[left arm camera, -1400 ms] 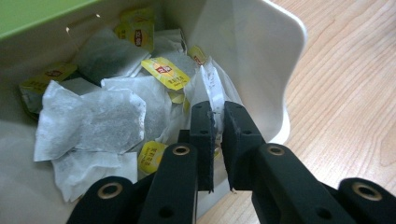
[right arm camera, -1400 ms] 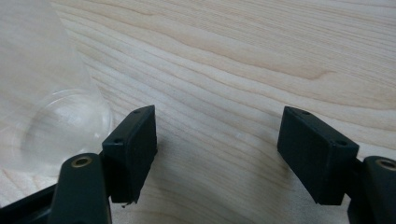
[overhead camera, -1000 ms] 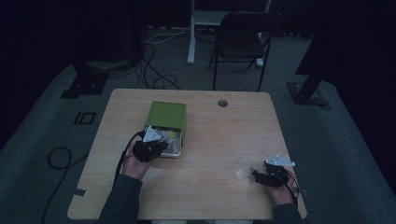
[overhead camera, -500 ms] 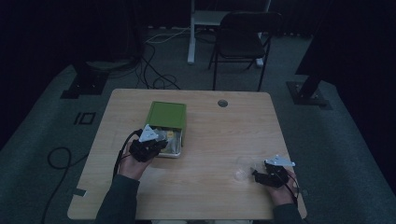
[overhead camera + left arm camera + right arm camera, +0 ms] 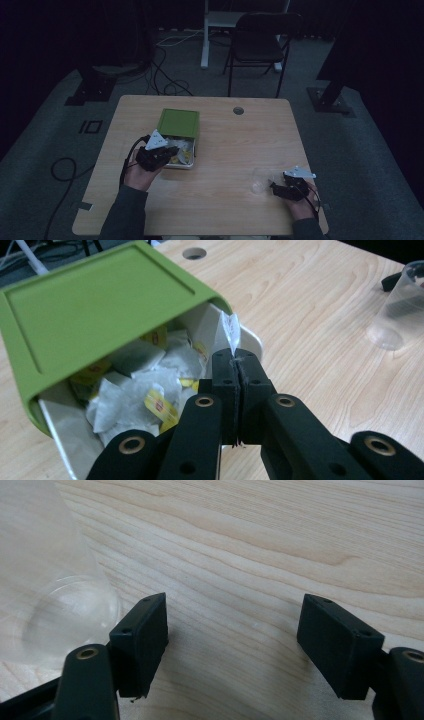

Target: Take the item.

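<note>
Green-lidded tin (image 5: 95,315) (lid ajar), tea bags (image 5: 145,385) inside

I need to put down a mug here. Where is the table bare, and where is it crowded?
Bare: the stretch between the tin and the cup, and the far right corner beyond the table's hole. Crowded: around the tin, where the left gripper pinches a tea bag tag, and around the cup beside the open right gripper.

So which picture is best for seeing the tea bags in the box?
The left gripper view: the tea bags show up close in the open green-lidded box, and the left hand-held gripper pinches a paper tag. The high view shows them as small pale bits. The right gripper view faces the table and a clear cup.
</note>
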